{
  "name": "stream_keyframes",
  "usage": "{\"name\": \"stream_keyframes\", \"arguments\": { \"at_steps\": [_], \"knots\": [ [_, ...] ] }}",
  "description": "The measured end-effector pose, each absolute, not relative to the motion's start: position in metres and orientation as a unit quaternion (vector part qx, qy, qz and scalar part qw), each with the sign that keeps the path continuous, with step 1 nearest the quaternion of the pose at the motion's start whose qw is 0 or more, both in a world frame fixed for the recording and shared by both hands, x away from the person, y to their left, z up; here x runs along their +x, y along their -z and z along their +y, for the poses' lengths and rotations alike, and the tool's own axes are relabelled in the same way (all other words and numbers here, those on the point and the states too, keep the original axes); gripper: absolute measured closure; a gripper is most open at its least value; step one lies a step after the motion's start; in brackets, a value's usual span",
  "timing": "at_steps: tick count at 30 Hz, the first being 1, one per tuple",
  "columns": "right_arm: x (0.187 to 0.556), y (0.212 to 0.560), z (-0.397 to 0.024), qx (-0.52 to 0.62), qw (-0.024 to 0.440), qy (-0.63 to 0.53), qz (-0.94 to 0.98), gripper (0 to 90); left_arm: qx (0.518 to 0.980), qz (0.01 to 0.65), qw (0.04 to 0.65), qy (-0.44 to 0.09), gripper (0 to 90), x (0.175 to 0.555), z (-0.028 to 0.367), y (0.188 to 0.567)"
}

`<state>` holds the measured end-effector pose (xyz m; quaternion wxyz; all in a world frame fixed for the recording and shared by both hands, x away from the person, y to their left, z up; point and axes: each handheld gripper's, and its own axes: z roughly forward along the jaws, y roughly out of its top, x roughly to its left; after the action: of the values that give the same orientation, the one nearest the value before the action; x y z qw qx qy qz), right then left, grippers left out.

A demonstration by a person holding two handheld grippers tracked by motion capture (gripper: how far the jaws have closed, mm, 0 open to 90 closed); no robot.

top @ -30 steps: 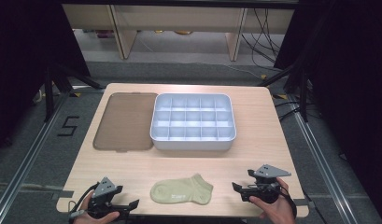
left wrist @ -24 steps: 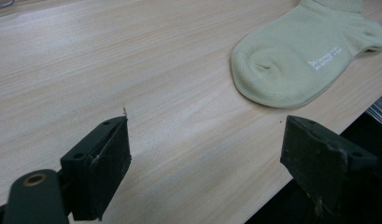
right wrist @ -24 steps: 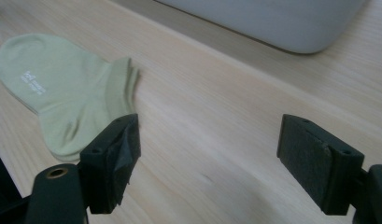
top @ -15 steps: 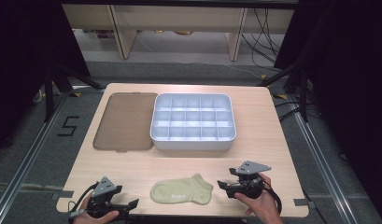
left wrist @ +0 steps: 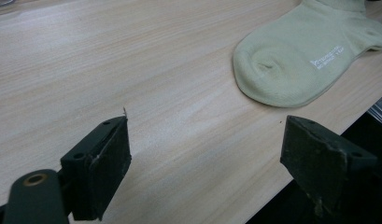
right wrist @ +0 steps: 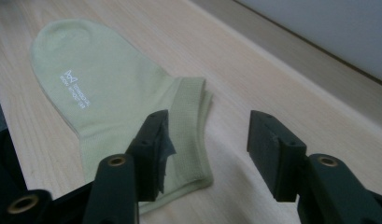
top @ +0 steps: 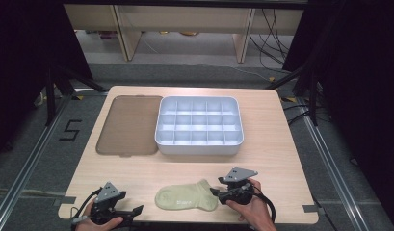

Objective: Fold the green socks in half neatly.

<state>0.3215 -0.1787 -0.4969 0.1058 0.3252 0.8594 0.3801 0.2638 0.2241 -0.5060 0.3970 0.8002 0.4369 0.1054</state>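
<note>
A pale green ankle sock (top: 187, 196) lies flat near the table's front edge, toe to the left and cuff to the right. My right gripper (top: 215, 192) sits at the cuff end, held low over the wood. In the right gripper view (right wrist: 208, 123) its jaws have just been closing. The left jaw rests over the sock (right wrist: 100, 88), the cuff's edge lies between the jaws, and the pads are not pressing on it. My left gripper (top: 133, 212) stands open at the front left. In the left gripper view (left wrist: 207, 126) bare wood lies between its jaws, with the sock (left wrist: 310, 60) farther off.
A white compartment tray (top: 199, 149) stands at the middle back of the table, its wall (right wrist: 328, 32) also seen beyond the right gripper. A flat brown lid (top: 129, 125) lies to its left. Bare wood (top: 281, 159) stretches between the tray and the sock.
My right gripper has slid left along the front edge up to the sock's cuff, and its jaws have narrowed. The left gripper and the sock have stayed put.
</note>
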Motion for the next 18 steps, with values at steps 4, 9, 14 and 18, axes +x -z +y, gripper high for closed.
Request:
{"name": "stream_keyframes", "arguments": {
  "at_steps": [4, 9, 14, 18],
  "knots": [
    [0.323, 0.501, -0.175, 0.322, 0.099, -0.377, 0.863, 54.8, 0.802, 0.435, 0.395, -0.107, 15.0, 0.263, 0.224, 0.505],
    [0.322, 0.503, -0.174, 0.317, 0.102, -0.373, 0.866, 60.6, 0.803, 0.435, 0.394, -0.105, 15.0, 0.263, 0.224, 0.506],
    [0.322, 0.506, -0.175, 0.314, 0.095, -0.374, 0.867, 63.9, 0.803, 0.434, 0.395, -0.106, 15.0, 0.263, 0.224, 0.506],
    [0.322, 0.512, -0.172, 0.311, 0.097, -0.381, 0.865, 68.9, 0.801, 0.437, 0.395, -0.108, 15.1, 0.263, 0.223, 0.506]
  ]
}}
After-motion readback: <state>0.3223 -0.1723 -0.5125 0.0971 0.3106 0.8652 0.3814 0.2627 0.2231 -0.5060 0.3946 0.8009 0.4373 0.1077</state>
